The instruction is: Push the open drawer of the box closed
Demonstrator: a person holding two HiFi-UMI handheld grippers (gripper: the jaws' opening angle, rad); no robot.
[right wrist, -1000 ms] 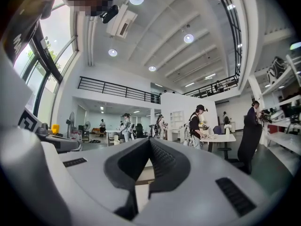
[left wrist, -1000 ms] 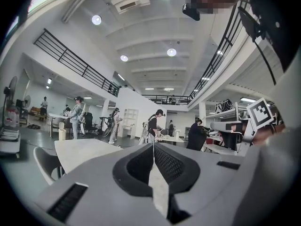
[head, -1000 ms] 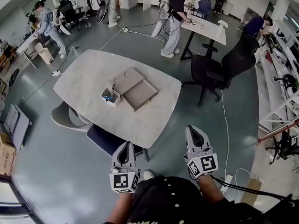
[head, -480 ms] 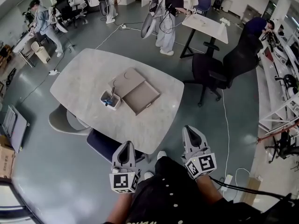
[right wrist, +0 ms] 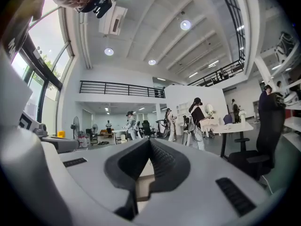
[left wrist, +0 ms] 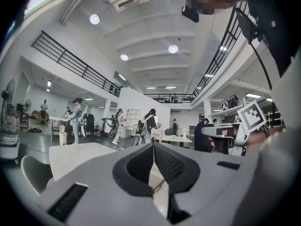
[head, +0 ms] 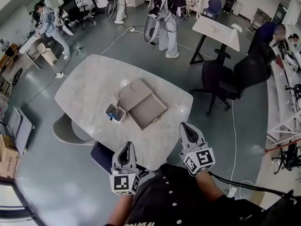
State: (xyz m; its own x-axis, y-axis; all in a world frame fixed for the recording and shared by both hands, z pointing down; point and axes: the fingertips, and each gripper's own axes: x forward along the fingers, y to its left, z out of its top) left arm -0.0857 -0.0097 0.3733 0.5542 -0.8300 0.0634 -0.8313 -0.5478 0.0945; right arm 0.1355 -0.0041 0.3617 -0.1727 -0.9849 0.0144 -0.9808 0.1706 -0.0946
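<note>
**A:** So, where is the box, and is anything touching it?

**B:** The box (head: 133, 89) is lying flat near the middle of a pale, rounded table (head: 84, 86), seen from above in the head view. Nothing is touching it. A small white tub (head: 115, 113) is sitting just beside its near-left corner.

**A:** And the drawer?

**B:** The drawer (head: 148, 109) is standing pulled most of the way out, showing its bare tan floor. So the closing is not yet begun, and the whole push is left to do.

**A:** Which way is it pointing?

**B:** Box and drawer are forming one long shape running diagonally, from upper left to lower right in the head view. The drawer is sticking out at the lower-right end, toward the near edge of the table. A small handle (head: 154, 120) is showing on its front face. Judging by that, the push needs to travel up and to the left, along that long line.

**A:** What are the grippers doing?

**B:** Both are hovering at the near edge of the table, well apart from the drawer. The left gripper (head: 126, 149) is showing its jaws pressed together, with nothing between them. The right gripper (head: 186, 128) is likewise showing its tips meeting, and it is carrying nothing. It is sitting nearer the drawer's front, so it looks the likelier one to push.
</note>
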